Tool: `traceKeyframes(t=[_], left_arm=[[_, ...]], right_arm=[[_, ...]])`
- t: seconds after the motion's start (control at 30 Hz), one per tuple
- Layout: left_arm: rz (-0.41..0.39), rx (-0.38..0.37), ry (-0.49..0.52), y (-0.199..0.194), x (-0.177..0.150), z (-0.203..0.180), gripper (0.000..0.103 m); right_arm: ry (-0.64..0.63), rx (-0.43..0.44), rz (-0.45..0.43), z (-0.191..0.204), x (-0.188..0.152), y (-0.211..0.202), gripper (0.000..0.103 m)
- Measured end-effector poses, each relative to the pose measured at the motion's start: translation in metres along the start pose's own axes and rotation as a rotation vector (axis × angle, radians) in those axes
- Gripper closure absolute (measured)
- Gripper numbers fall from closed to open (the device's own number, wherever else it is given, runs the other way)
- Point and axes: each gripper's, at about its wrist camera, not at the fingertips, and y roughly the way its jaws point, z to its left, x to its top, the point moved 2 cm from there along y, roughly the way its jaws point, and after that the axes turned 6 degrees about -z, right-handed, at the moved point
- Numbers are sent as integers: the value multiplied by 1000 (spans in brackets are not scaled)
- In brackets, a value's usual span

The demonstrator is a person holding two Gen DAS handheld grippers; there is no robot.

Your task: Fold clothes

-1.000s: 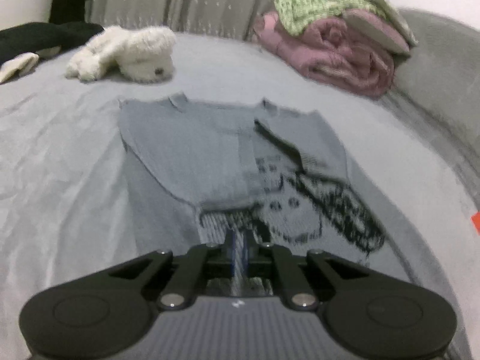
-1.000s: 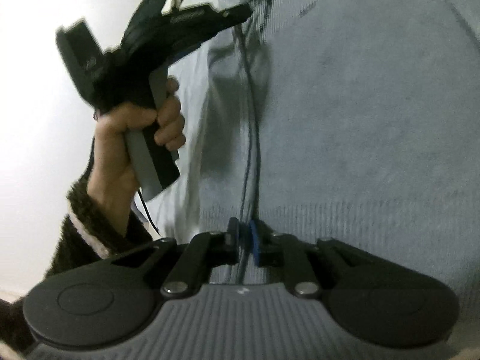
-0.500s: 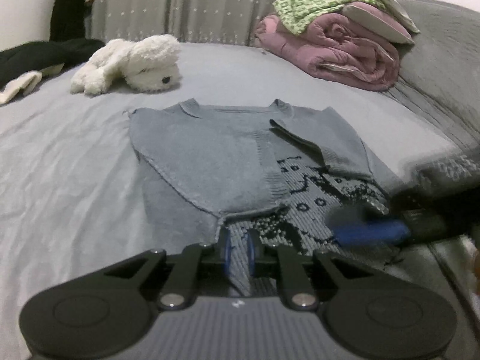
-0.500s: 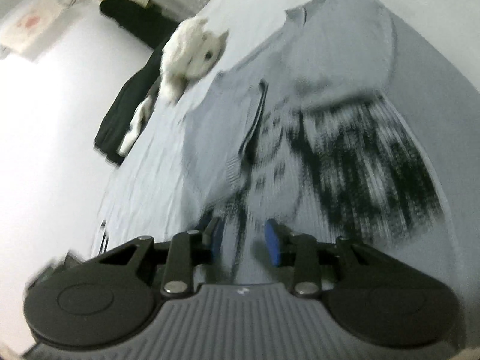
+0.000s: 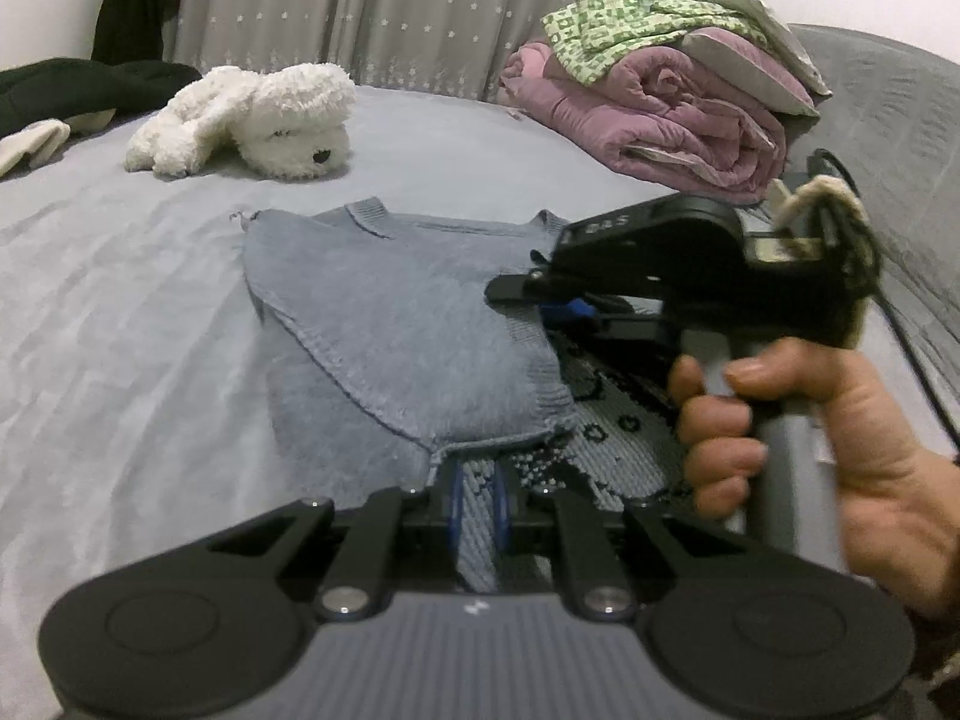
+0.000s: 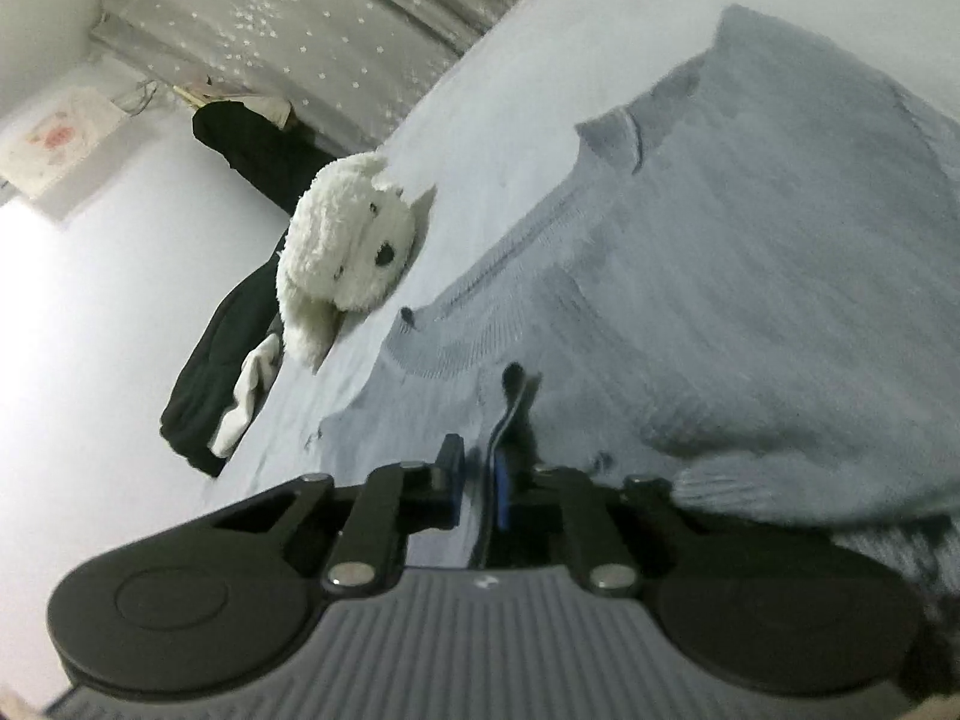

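Note:
A grey-blue knit sweater [image 5: 408,324] with a black pattern lies flat on the bed, its left sleeve folded across the chest. My left gripper [image 5: 477,498] is at the near hem, its jaws closing with the hem fabric pinched between the blue pads. A person's hand [image 5: 780,420] holds my right gripper [image 5: 528,297] over the sweater's right side. In the right wrist view that gripper [image 6: 477,474] is closing tight on a thin fold of the sweater [image 6: 750,276] near its sleeve.
A white plush dog [image 5: 264,120] lies beyond the collar. A rolled pink quilt [image 5: 660,120] with green clothing [image 5: 630,18] on top sits at the back right. Black garments [image 5: 90,84] lie at the back left. A grey cushion [image 5: 888,120] borders the right.
The right gripper swung in from the right over the sweater, opened, then shut on fabric near the sleeve. The left gripper stayed at the hem.

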Motion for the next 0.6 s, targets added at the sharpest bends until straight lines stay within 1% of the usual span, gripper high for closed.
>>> traceKeyframes(t=[0.07,0.1,0.23,0.27,0.3,0.33,0.4,0.47,0.5,0.53,0.6], left_arm=[[-4,-2,-13,0,1,1,102],[-7,-2,-19,0,1,2,103],[-47,-29,-35,-4,2,0,103],[-46,-43,-43,-4,2,-1,103],[-38,-51,-52,-2,1,0,103],[-28,-52,-59,0,0,0,102],[-15,-54,-69,3,-1,-1,100],[-25,-63,-73,0,1,-2,96],[-35,-67,-74,-2,3,-3,91],[-47,-66,-72,-4,4,-3,87],[-64,-58,-71,-7,6,-2,86]], right_arm=[[-42,-14,-12,4,1,3,99],[-76,-27,-22,10,1,8,99],[-202,-14,-98,28,8,4,99],[-231,-10,-118,32,10,3,99],[-267,-28,-124,34,11,6,99],[-302,-46,-128,36,13,8,99],[-345,-91,-99,33,12,18,98],[-370,-126,-74,28,11,24,93],[-374,-137,-63,25,11,26,94],[-363,-128,-63,24,12,25,91],[-350,-122,-59,26,14,21,86]])
